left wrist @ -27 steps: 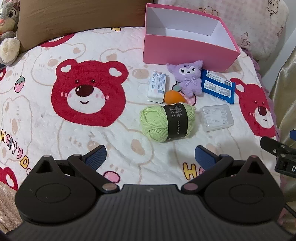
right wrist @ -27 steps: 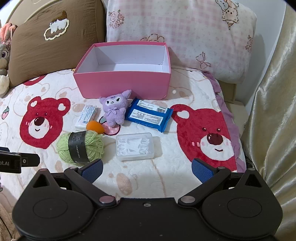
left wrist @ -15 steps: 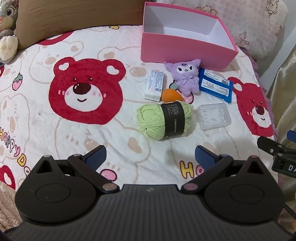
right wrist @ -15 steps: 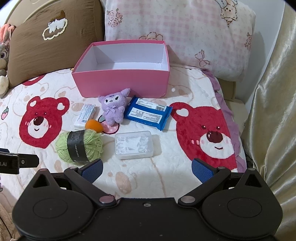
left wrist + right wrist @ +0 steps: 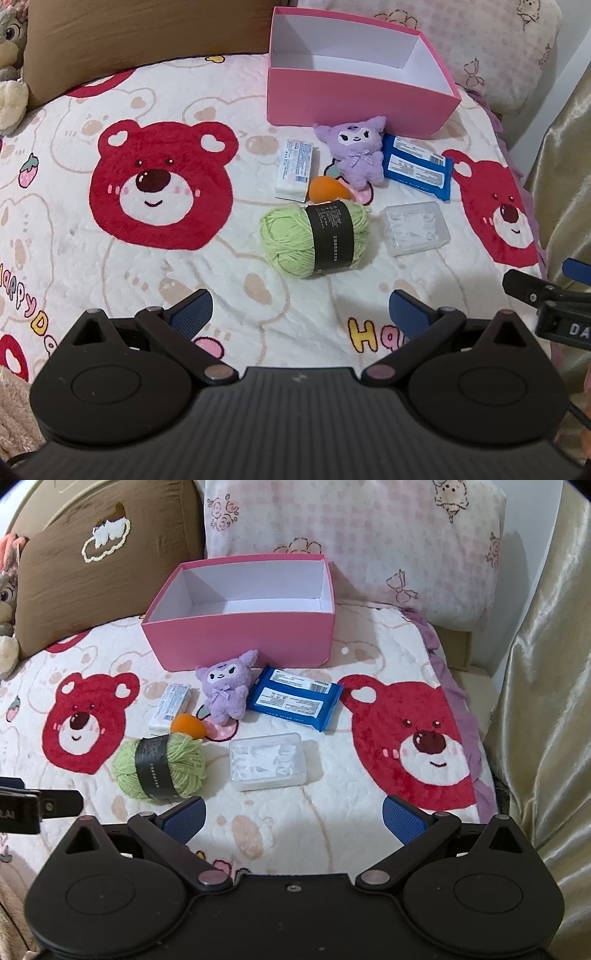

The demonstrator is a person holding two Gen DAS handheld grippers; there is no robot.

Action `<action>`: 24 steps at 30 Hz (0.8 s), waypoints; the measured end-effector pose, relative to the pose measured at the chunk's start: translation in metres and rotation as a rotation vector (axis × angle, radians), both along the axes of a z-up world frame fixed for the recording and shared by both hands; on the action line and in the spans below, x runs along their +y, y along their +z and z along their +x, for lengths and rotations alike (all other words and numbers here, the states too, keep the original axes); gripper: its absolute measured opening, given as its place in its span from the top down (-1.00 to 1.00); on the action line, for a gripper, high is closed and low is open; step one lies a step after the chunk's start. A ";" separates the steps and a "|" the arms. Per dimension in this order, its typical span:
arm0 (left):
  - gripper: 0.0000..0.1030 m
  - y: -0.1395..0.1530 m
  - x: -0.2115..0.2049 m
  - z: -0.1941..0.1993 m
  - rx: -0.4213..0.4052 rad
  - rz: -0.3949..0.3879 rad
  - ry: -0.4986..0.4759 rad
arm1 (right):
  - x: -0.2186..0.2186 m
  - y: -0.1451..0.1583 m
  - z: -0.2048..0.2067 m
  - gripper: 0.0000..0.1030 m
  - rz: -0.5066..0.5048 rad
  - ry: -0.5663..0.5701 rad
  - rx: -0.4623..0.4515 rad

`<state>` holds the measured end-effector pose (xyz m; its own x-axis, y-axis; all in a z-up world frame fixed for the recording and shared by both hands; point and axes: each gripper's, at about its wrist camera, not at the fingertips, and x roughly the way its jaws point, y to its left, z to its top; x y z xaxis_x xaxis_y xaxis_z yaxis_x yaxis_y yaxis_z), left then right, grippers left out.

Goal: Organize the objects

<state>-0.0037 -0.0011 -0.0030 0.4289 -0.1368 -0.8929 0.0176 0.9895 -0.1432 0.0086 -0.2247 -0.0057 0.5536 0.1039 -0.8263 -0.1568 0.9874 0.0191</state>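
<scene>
An empty pink box (image 5: 354,99) (image 5: 240,638) stands at the back of the bear-print blanket. In front of it lie a purple plush (image 5: 356,151) (image 5: 226,688), a blue wipes pack (image 5: 417,166) (image 5: 293,698), a white packet (image 5: 297,168) (image 5: 170,705), an orange egg-shaped piece (image 5: 327,189) (image 5: 186,723), a green yarn ball (image 5: 314,238) (image 5: 160,768) and a clear plastic case (image 5: 415,227) (image 5: 267,760). My left gripper (image 5: 301,314) hovers open just short of the yarn. My right gripper (image 5: 293,818) hovers open just short of the clear case. Nothing is between either pair of fingers.
A brown pillow (image 5: 99,554) and a pink checked pillow (image 5: 354,542) lean behind the box. A stuffed toy (image 5: 11,77) sits at the far left. A shiny gold curtain (image 5: 546,664) hangs along the bed's right edge. The blanket (image 5: 110,277) lies bare on the left.
Both grippers have moved forward a little toward the objects, which now look slightly nearer. Both stay open, and no object has shifted.
</scene>
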 end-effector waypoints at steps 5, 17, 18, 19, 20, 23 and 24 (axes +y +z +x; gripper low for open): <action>-1.00 -0.008 0.001 0.002 0.025 0.000 0.007 | 0.003 0.003 -0.003 -1.00 0.026 0.019 -0.007; -1.00 -0.006 0.002 0.002 0.020 -0.018 0.003 | 0.005 0.007 -0.007 -1.00 0.045 0.036 -0.018; -1.00 -0.006 0.002 0.002 0.025 -0.015 0.005 | 0.006 0.008 -0.008 -1.00 0.042 0.038 -0.021; -1.00 -0.007 0.002 0.002 0.029 -0.012 0.008 | 0.007 0.008 -0.008 -1.00 0.038 0.038 -0.024; -1.00 -0.008 0.002 0.003 0.034 -0.012 0.011 | 0.007 0.008 -0.009 -1.00 0.036 0.040 -0.026; -1.00 -0.011 0.002 0.004 0.047 -0.017 0.021 | 0.009 0.008 -0.009 -1.00 0.036 0.043 -0.024; -1.00 -0.012 0.002 0.004 0.047 -0.018 0.021 | 0.009 0.008 -0.009 -1.00 0.034 0.042 -0.023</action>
<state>0.0005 0.0004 -0.0147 0.3895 -0.1446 -0.9096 -0.0105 0.9868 -0.1614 -0.0006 -0.2162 0.0020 0.5673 0.1556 -0.8086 -0.1992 0.9787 0.0486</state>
